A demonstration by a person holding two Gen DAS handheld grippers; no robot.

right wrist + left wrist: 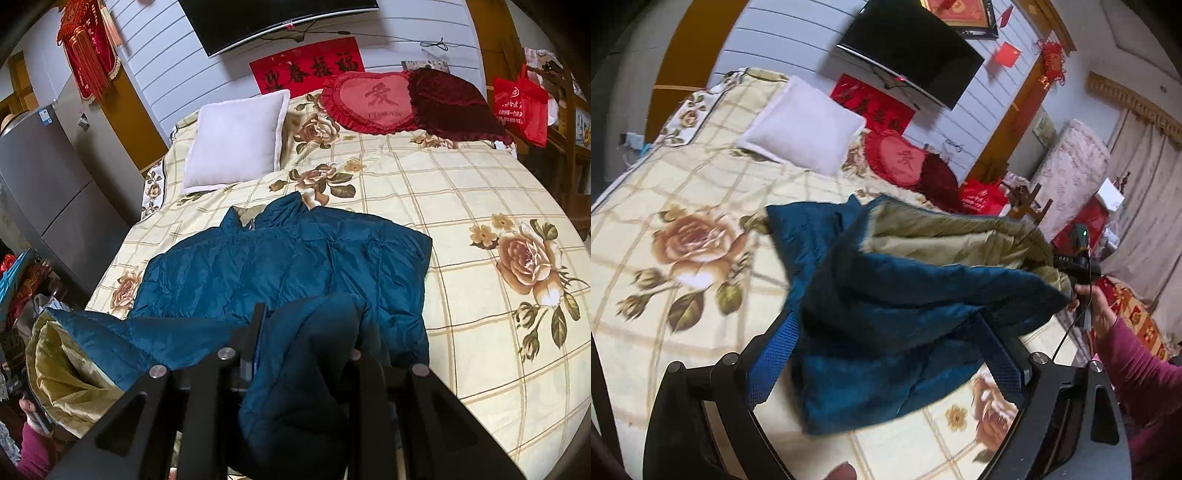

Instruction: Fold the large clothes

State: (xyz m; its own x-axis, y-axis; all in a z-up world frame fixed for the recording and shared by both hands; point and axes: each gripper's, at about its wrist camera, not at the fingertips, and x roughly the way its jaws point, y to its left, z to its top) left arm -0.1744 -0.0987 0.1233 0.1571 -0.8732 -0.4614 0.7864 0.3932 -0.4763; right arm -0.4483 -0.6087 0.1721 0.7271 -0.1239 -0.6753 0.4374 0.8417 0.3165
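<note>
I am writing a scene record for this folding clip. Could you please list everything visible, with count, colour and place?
quilted padded jacket: one, teal with olive lining, spread on bed
floral checked bedspread: one, cream, covering bed
square pillow: one, white, bed head
heart-shaped cushion: one, red, bed head
velvet cushion: one, dark red, beside heart
television: one, black, on wall
left gripper: open, jacket between fingers
right gripper: shut on jacket hem
</note>
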